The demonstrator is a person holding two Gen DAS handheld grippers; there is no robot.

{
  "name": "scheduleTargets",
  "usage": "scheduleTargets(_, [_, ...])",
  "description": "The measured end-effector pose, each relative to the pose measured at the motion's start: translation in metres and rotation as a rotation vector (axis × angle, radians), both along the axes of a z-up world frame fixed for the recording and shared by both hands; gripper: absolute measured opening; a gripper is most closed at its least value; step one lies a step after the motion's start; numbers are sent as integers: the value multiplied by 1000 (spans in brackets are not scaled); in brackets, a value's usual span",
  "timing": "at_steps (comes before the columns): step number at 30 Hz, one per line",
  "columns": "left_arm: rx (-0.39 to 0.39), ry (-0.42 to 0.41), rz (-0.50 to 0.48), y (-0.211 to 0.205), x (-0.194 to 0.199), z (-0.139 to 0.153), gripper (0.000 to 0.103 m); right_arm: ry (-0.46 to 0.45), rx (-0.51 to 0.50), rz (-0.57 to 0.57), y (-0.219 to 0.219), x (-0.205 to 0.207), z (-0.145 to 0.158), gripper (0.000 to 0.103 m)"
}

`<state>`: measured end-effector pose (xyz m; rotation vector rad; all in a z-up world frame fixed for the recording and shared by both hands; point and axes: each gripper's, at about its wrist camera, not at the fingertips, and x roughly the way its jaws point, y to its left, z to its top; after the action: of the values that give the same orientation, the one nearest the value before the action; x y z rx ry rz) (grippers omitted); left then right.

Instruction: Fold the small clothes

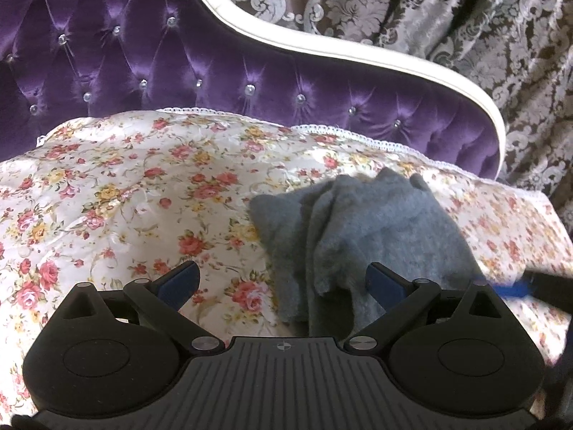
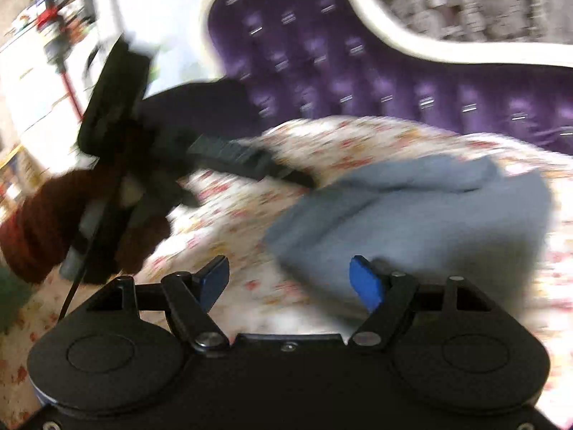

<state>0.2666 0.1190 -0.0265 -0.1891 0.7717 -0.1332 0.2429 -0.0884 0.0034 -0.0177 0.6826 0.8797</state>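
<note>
Left gripper [image 1: 283,279] pitched downward over a floral bedspread [image 1: 118,193], jaws spread wide, nothing pinched between them. Grey cloth [image 1: 361,236], small and fuzzy, lies crumpled on the bedspread ahead of this gripper and toward its right finger [image 1: 385,281]; the near hem of the cloth reaches in beside that finger, but contact cannot be confirmed. Left finger [image 1: 179,281] sits over bare bedspread. Beyond the cloth: purple tufted headboard [image 1: 215,61] with a white frame, patterned curtain [image 1: 465,18] behind. Right gripper [image 2: 288,279], view heavily motion-blurred, also released, blue pads apart with nothing gripped. From it the grey cloth [image 2: 412,215] lies just ahead and to the right, its near edge close to the right pad [image 2: 365,281]. To the far left of the right gripper, the other tool shows, held by a hand in a dark red sleeve [image 2: 32,229].
</note>
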Motion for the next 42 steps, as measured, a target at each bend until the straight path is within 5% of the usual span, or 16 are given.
scheduleTargets(4, [27,42,-9,-3,3,-8,100,-22,0,-137,-25,34,16,74])
scheduleTargets(7, [44,81,-11,-4,5,-17,100,2,-50,-177,-20,66,13,54])
scheduleTargets(10, [44,112,-11,-2,7,-23,100,53,-152,-199,-2,101,-4,47])
scheduleTargets(16, [34,160,-17,-3,8,-31,100,101,-204,-206,32,159,-20,47])
scheduleTargets(21, [16,181,-23,-1,8,-34,100,120,-60,-237,30,177,-17,51])
scheduleTargets(25, [19,180,-35,-4,6,-33,100,126,36,-319,0,168,-8,53])
scheduleTargets(31, [38,196,-63,-11,2,-39,101,0,-123,-371,-30,106,-19,56])
scheduleTargets(35, [32,196,-67,-10,0,-38,100,-144,-237,-291,-25,54,-40,59])
scheduleTargets(42, [-83,149,18,15,1,-26,100,-263,-163,-257,-36,20,-28,70])
